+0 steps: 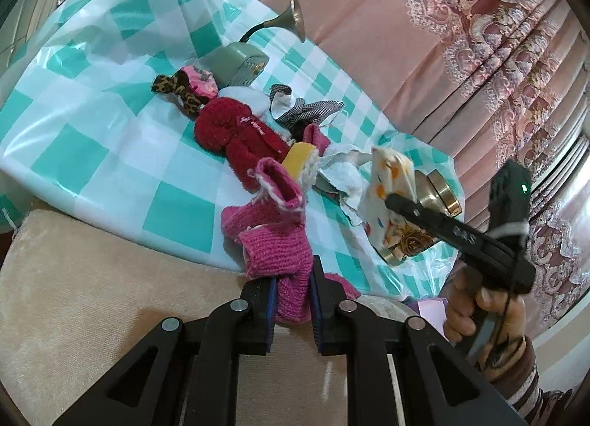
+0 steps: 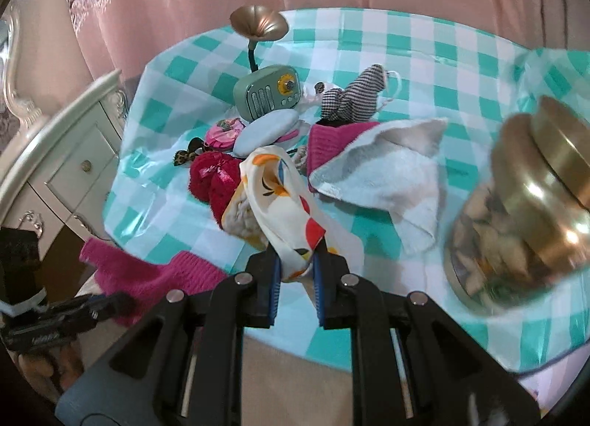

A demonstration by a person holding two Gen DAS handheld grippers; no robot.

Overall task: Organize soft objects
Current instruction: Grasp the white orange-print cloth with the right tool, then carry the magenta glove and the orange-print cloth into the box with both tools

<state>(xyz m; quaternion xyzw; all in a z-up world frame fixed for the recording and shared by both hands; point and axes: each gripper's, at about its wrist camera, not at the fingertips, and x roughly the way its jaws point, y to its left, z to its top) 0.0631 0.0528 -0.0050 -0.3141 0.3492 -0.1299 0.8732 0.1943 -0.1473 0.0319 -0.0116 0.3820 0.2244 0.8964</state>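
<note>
My left gripper (image 1: 292, 280) is shut on a pink knitted cloth (image 1: 274, 241), holding it over the beige seat edge in front of the table. My right gripper (image 2: 298, 267) is shut on a white scarf with orange and red prints (image 2: 280, 197), lifted off the checked tablecloth (image 2: 405, 42); the same scarf (image 1: 387, 182) hangs from that gripper (image 1: 391, 201) in the left wrist view. On the table lie a dark red fluffy item (image 1: 239, 131), a white towel (image 2: 387, 175), a pink knit piece (image 2: 332, 142), a striped cloth (image 2: 350, 98) and a leopard-print bow (image 1: 177, 88).
A green retro radio with a brass horn (image 2: 269, 94) stands at the back. A glass jar with a gold lid (image 2: 527, 205) lies at the right. A pale blue oval pad (image 2: 265, 131) and pink round case (image 2: 223, 133) sit by the radio. A white dresser (image 2: 66, 160) stands left.
</note>
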